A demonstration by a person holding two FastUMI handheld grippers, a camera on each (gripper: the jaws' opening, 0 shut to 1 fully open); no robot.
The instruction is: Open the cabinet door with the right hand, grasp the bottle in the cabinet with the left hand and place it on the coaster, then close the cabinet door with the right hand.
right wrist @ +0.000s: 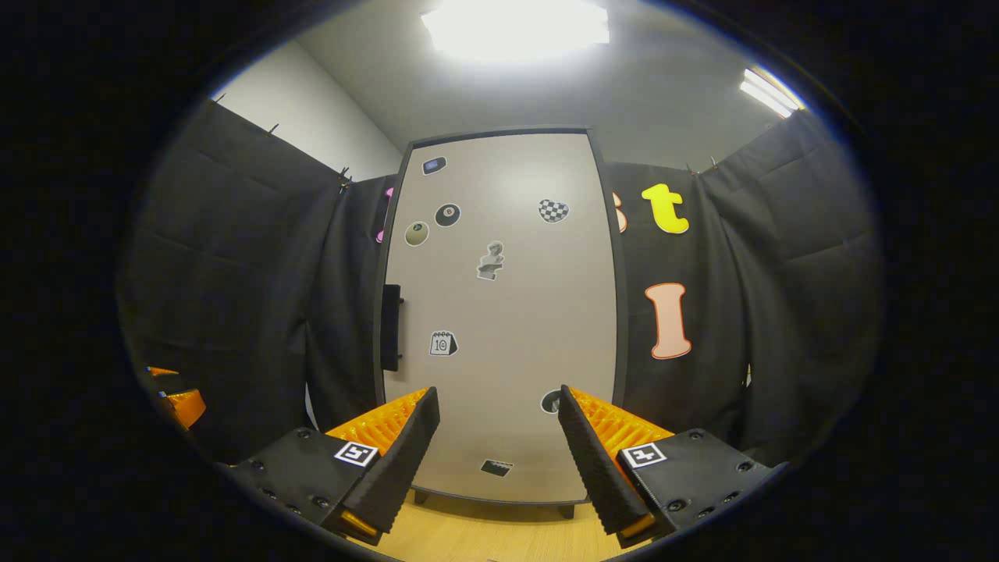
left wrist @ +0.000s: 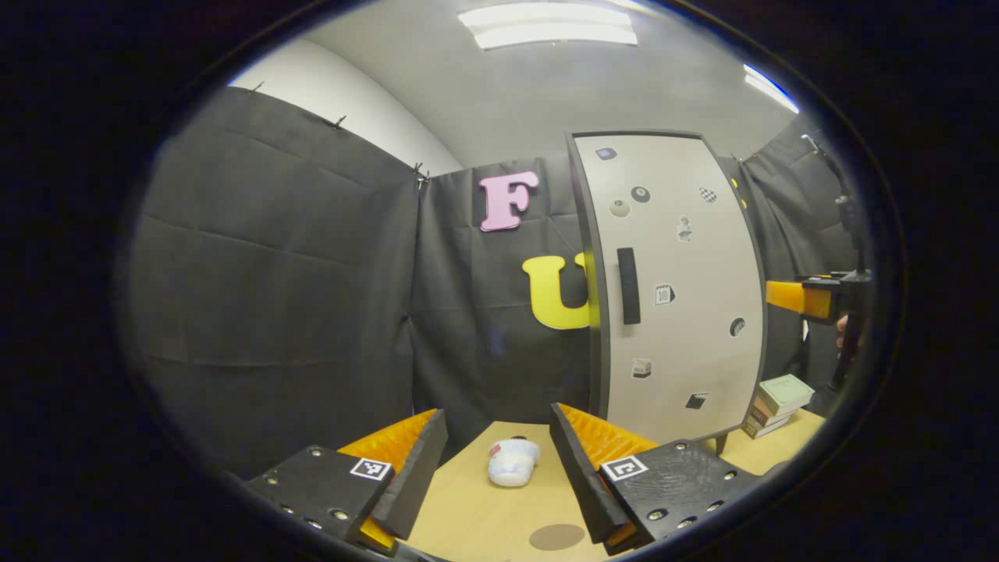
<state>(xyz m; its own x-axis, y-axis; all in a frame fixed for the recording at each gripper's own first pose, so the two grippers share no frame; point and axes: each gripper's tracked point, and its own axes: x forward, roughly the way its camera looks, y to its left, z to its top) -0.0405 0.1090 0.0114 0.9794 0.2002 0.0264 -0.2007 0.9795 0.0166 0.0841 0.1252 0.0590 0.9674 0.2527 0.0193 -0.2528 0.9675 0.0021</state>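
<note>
The cabinet [left wrist: 679, 312] stands on the table with its pale door [right wrist: 499, 312] closed, so its inside is hidden. A black vertical handle [left wrist: 628, 285] sits on the door's left side; in the right gripper view the handle [right wrist: 390, 328] is at the door's left edge. A round brown coaster [left wrist: 556, 536] lies on the table just in front of my left gripper [left wrist: 496, 412], which is open and holds nothing. My right gripper [right wrist: 497, 393] is open, facing the door from a short way off and apart from the handle. In the left gripper view the right gripper [left wrist: 812, 300] shows beside the cabinet.
A small white plush thing [left wrist: 511, 460] lies on the wooden table [left wrist: 468, 515] beyond the coaster. A stack of books [left wrist: 780, 402] sits to the right of the cabinet. Black cloth walls close in the booth. The left gripper [right wrist: 175, 398] shows at the far left of the right gripper view.
</note>
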